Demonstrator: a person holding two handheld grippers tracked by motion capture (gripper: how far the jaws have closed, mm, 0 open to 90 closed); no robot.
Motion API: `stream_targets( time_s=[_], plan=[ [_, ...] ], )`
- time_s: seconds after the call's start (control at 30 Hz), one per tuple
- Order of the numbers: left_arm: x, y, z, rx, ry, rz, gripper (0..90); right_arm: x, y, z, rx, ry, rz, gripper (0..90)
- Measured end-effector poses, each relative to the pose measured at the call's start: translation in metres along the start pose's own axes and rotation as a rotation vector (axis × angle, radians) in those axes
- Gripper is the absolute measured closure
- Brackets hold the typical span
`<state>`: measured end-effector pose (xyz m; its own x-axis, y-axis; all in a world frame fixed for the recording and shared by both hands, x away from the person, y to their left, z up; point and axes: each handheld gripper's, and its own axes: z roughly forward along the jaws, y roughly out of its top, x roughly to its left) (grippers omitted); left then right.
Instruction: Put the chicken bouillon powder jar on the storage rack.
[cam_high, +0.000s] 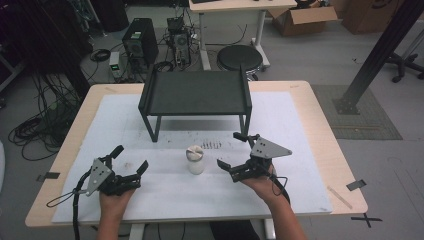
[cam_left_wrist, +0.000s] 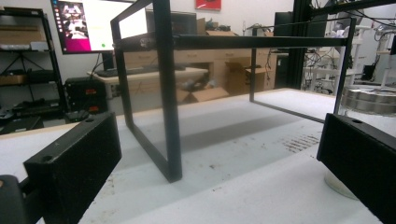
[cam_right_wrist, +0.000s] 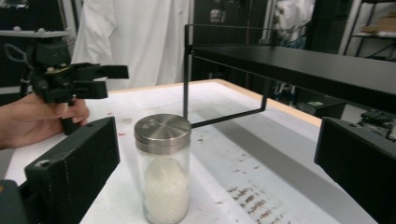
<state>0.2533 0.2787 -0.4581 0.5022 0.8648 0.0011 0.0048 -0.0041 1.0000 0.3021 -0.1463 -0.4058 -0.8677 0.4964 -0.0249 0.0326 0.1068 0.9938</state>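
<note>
Table (cam_high: 300, 150), white mat | left gripper (cam_high: 131, 159) left of jar, jaws wide, empty | jar (cam_high: 195, 159) upright before the shelf (cam_high: 195, 92), untouched | right gripper (cam_high: 233, 149) just right of jar, gaping, empty: grasp yet to come

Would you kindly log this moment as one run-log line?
left gripper: open, apart from jar | right gripper: open, facing jar | shaker jar: upright on mat, lid on, unheld | black shelf: behind jar
</note>
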Motion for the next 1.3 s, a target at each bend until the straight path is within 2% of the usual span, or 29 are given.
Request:
stream_targets(
  time_s=[0.3, 0.43, 0.7, 0.97, 1.3],
  plan=[
    [0.000, 0.000, 0.000, -0.002, 0.001, 0.001, 0.2, 0.005, 0.013, 0.016, 0.073, 0.074, -0.027, 0.0],
    [0.000, 0.000, 0.000, -0.003, 0.001, 0.001, 0.2, 0.006, 0.015, 0.021, 0.098, 0.090, -0.035, 0.0],
    [0.000, 0.000, 0.000, -0.003, 0.000, 0.001, 0.2, 0.010, 0.016, 0.037, 0.156, 0.141, -0.030, 0.0],
    [0.000, 0.000, 0.000, -0.004, 0.000, 0.003, 0.2, 0.013, 0.016, 0.051, 0.200, 0.167, -0.033, 0.0],
    [0.000, 0.000, 0.000, -0.002, -0.001, 0.002, 0.2, 0.013, 0.012, 0.060, 0.243, 0.166, -0.032, 0.0]
  ],
)
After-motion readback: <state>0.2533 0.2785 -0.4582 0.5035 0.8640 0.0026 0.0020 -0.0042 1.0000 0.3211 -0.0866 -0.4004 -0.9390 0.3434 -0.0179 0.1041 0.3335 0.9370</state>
